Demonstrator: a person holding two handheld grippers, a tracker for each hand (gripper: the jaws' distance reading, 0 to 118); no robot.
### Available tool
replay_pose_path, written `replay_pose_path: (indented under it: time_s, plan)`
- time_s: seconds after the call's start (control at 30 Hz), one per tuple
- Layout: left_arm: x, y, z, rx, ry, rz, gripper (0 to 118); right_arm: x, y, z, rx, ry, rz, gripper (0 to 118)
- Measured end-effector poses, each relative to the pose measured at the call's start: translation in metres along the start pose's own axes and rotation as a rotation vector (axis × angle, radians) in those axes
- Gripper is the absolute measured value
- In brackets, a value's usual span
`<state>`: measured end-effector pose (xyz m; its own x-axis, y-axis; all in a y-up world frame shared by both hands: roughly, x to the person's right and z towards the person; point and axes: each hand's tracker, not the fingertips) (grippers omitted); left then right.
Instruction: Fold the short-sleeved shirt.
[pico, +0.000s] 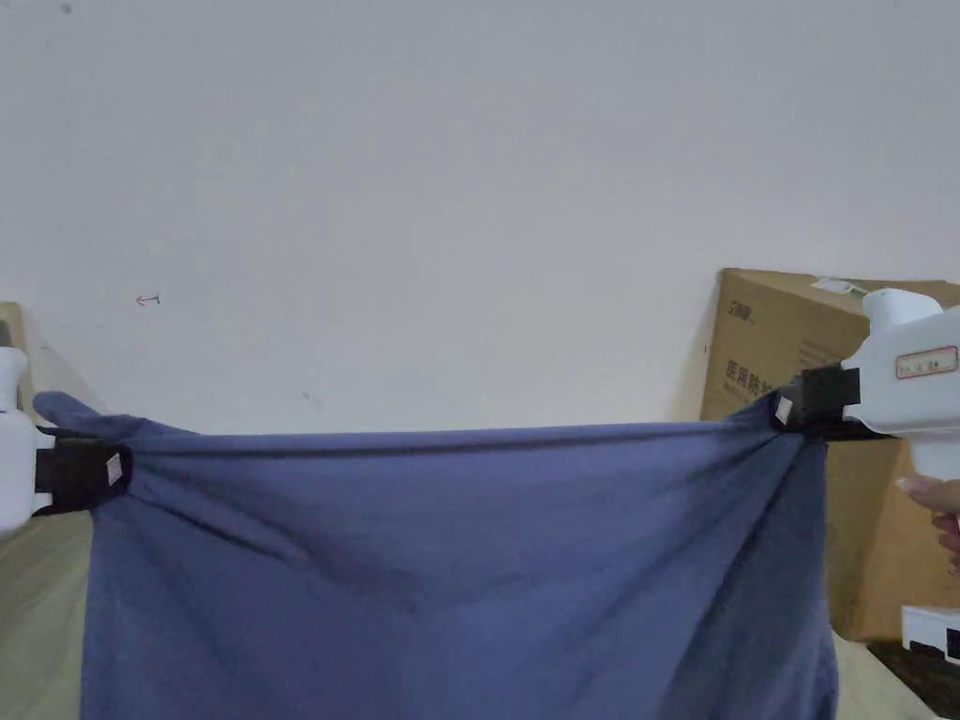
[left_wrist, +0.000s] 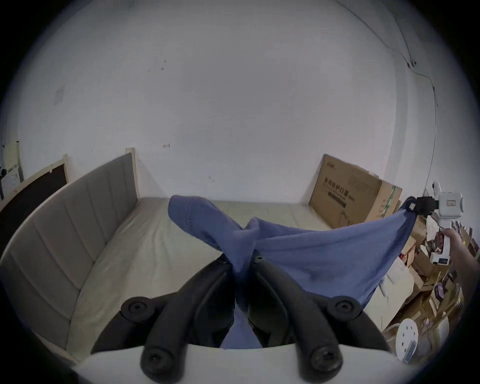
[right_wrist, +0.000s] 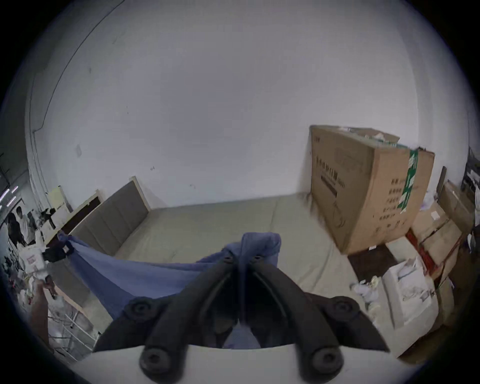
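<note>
The blue shirt (pico: 450, 562) is hanging in the air above the bed (left_wrist: 145, 249), stretched taut between both grippers. The left gripper (pico: 117, 469) is clenching its left top corner, and the right gripper (pico: 783, 410) is clenching the right one, near the cardboard box (pico: 778, 347).

Soft even light, fisheye vignette, slight blur

Head view: shirt (pico: 450, 572) runs off the bottom edge below both grippers, left gripper (pico: 117, 469) body cut by the left edge, right gripper (pico: 783, 410) handle cut by the right edge; the cloth pinched inside each jaw pair stays hidden.
</note>
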<state>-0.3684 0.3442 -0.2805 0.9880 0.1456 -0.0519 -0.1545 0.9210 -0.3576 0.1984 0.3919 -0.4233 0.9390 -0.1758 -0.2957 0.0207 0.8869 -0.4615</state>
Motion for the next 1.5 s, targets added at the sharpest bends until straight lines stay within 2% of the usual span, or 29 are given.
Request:
replay_pose_path:
  time_s: [0.23, 0.4, 0.63, 0.87, 1.0, 1.07, 1.2, 1.33, 1.43, 1.5]
  plan:
    - [-0.003, 0.061, -0.053, 0.02, 0.019, 0.026, 6, -0.014, 0.06, -0.042, 0.055, -0.048, 0.031, 1]
    - [-0.013, 0.091, -0.115, 0.048, 0.045, 0.07, 6, -0.014, 0.092, -0.107, 0.091, -0.088, 0.058, 2]
    - [-0.021, 0.106, -0.195, 0.114, 0.103, 0.075, 6, -0.023, 0.112, -0.186, 0.195, -0.154, 0.091, 1]
    - [-0.023, 0.094, -0.224, 0.246, 0.14, 0.072, 6, -0.028, 0.098, -0.224, 0.322, -0.191, 0.111, 1]
    - [-0.024, 0.05, -0.231, 0.246, 0.124, 0.079, 6, -0.018, 0.047, -0.24, 0.319, -0.192, 0.074, 1]
    - [-0.027, 0.008, -0.24, 0.151, 0.115, 0.123, 6, -0.008, 0.002, -0.252, 0.249, -0.195, 0.03, 1]
    - [-0.035, -0.118, -0.259, -0.205, 0.12, 0.231, 6, 0.026, -0.134, -0.28, -0.08, -0.203, -0.038, 1]
    - [-0.038, -0.23, -0.25, -0.546, 0.132, 0.17, 6, 0.05, -0.267, -0.274, -0.414, -0.246, -0.037, 1]
    - [-0.046, -0.286, -0.23, -0.673, 0.117, 0.125, 6, 0.068, -0.33, -0.244, -0.547, -0.193, -0.019, 1]
    - [-0.048, -0.307, -0.209, -0.73, 0.096, 0.097, 6, 0.07, -0.352, -0.211, -0.581, -0.152, 0.01, 1]
